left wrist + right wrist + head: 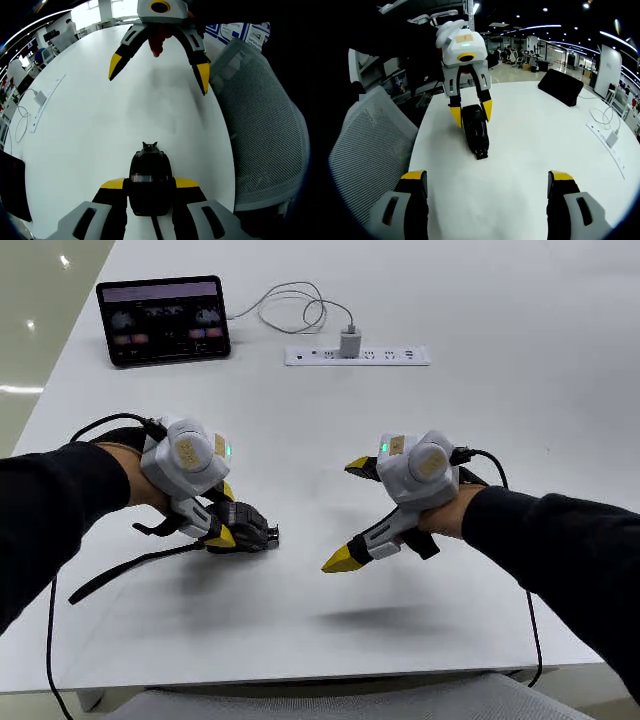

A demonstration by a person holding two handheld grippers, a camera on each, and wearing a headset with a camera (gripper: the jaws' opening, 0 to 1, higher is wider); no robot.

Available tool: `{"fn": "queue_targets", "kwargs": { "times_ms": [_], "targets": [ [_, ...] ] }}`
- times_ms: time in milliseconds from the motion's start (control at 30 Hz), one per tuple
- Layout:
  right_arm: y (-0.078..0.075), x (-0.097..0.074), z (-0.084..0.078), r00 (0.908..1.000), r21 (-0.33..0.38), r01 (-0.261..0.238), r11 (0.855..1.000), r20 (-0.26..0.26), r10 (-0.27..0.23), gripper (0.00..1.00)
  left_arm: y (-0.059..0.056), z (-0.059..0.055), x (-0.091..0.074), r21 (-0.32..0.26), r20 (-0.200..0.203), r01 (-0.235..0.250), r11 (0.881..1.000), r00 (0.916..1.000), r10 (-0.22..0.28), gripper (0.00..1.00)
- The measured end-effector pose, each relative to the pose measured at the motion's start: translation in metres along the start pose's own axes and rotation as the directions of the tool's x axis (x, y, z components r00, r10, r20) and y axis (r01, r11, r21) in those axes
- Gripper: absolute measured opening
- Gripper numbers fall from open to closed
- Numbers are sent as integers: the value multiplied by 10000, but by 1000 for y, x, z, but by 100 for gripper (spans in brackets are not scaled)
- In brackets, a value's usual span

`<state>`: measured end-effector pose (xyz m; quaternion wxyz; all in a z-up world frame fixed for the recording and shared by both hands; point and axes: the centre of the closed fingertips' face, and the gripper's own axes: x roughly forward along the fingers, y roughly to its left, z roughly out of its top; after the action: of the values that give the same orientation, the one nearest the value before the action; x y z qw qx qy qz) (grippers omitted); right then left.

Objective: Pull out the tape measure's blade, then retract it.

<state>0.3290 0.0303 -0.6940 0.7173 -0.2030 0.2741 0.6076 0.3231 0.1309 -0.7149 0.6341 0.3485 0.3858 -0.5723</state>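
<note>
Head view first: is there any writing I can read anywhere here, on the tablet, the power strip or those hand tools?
None can be read for certain.
On the tablet: screen text, too small.
On the power strip: markings, too small.
On the left tool, a sticker: one mark, blurred.
On the right tool, stickers: blurred.
On the tape measure: no label legible.

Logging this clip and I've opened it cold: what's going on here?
A person at a white table is working with a pair of handheld tongs in each hand. The left tongs are shut on a black tape measure that rests on the table. The right tongs are open and point toward it with a gap between, touching nothing. No length of blade shows drawn out of the case, so the pull looks not yet begun.
</note>
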Motion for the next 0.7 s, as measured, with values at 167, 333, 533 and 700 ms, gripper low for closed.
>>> {"fn": "queue_targets", "kwargs": {
  "times_ms": [167,333,533,700],
  "targets": [
    [2,9,0,9999,17,-116,9999,-64,116,95,0,0,2,-59,-135,-25,10000,9999,25,30],
    [4,21,0,9996,-85,-245,9997,-126,244,90,1,-1,2,-91,-220,-55,9999,9997,53,30],
    [7,36,5,9990,-142,-438,9989,-82,437,84,0,0,2,218,-411,-54,9997,9991,63,30],
    [8,46,2,9979,-249,-601,9979,-272,594,71,1,-1,1,187,-498,38,9998,9988,-29,30]
  ]
}}
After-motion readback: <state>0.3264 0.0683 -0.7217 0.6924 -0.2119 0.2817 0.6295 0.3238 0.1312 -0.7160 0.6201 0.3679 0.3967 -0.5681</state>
